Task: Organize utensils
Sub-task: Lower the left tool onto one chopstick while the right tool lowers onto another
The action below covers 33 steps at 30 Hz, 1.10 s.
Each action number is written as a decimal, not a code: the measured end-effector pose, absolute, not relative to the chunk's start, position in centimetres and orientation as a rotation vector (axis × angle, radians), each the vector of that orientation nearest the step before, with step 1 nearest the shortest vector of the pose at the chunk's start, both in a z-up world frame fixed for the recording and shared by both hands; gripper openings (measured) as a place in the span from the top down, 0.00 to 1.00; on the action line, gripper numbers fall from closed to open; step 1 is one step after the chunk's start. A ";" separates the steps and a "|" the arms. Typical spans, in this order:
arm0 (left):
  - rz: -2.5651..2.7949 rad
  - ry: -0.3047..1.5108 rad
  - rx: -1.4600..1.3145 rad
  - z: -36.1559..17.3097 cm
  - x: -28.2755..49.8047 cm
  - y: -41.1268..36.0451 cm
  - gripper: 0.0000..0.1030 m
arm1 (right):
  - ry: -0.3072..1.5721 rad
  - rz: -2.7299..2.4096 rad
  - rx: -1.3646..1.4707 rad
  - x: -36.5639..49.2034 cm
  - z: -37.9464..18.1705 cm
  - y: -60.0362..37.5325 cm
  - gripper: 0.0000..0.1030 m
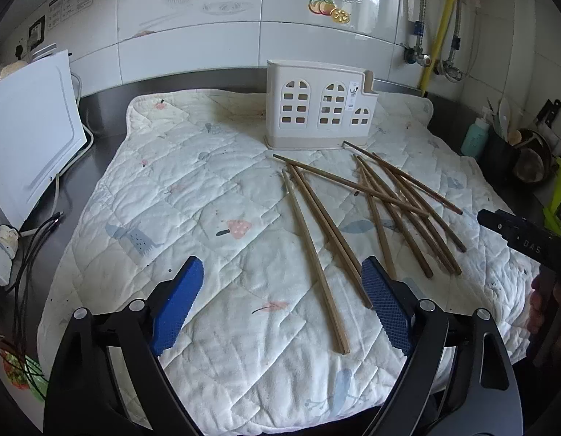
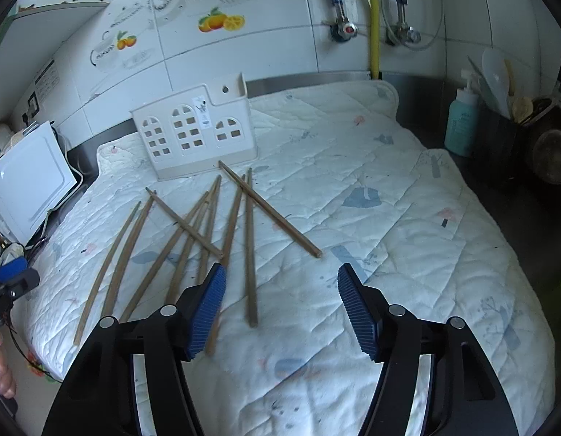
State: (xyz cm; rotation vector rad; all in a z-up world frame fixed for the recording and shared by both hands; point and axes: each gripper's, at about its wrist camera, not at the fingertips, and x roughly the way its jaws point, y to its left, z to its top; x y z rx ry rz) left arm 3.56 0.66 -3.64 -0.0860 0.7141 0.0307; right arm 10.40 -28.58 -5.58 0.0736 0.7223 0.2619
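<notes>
- My left gripper (image 1: 282, 305) hangs over the quilted mat (image 1: 193, 189) on the table, jaws wide apart with nothing between the pads.
- The chopsticks (image 1: 371, 210) lie loose on the mat in front of the white holder (image 1: 316, 105): two side by side nearest my left jaws, the rest crossed in a heap further right.
- They look light, thin and stiff, likely smooth enough to roll or slip. I judge the best hold is across the middle of one stick, or the near pair, clear of the crossings.
- My right gripper (image 2: 280, 307) points at the same heap, jaws partly open and empty; one stick lies between them, untouched, another runs under the left pad.
</notes>
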 end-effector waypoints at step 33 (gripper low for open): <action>-0.037 0.862 -0.160 -8.9 7.2 -1.0 0.63 | 0.818 0.286 -0.056 17.4 -8.7 -27.3 0.81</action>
